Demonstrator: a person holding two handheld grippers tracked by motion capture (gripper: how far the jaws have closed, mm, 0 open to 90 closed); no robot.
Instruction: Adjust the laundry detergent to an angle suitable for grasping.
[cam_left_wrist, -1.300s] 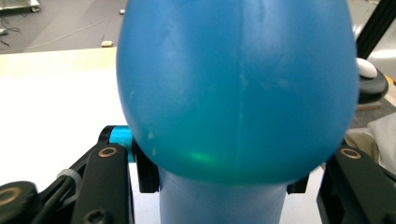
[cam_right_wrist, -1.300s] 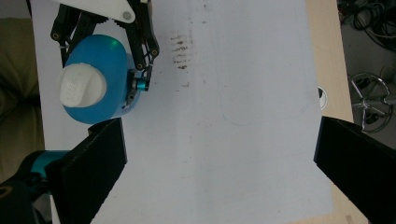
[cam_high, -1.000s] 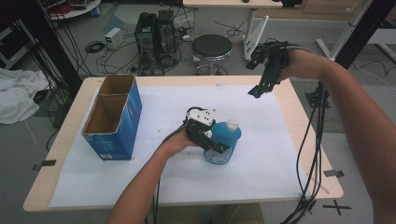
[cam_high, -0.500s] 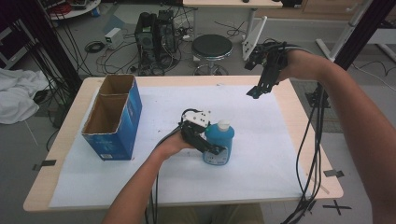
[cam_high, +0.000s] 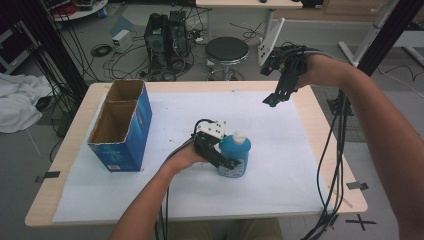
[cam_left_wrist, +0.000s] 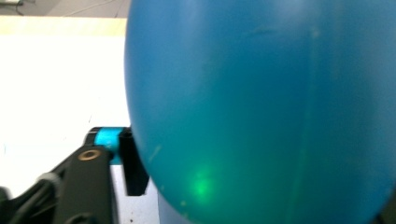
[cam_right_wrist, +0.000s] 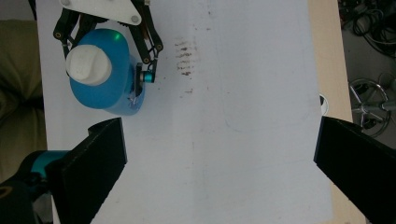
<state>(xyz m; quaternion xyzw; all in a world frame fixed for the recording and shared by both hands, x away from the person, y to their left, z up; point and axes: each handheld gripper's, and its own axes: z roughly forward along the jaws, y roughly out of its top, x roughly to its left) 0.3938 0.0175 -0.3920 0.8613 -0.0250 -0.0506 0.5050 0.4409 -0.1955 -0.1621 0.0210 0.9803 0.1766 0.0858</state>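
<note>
An open blue cardboard box (cam_high: 120, 131) with two compartments stands on the left part of the white paper sheet (cam_high: 280, 165) covering the light wooden counter (cam_high: 327, 145). A round black stool (cam_high: 227, 51) stands on the floor beyond the counter's far edge.

— What can't be made out here?
— In the left gripper view the blue bottle (cam_left_wrist: 261, 107) sits so close that it runs off the top, right and bottom edges; its cap and label are cut away, and the surface is blurred.
— And the left gripper (cam_high: 220, 152)?
— One jaw shows beside the bottle; the other is hidden behind it.
— The cardboard box (cam_high: 120, 127)?
— Its floor is too dark to tell what lies inside.
</note>
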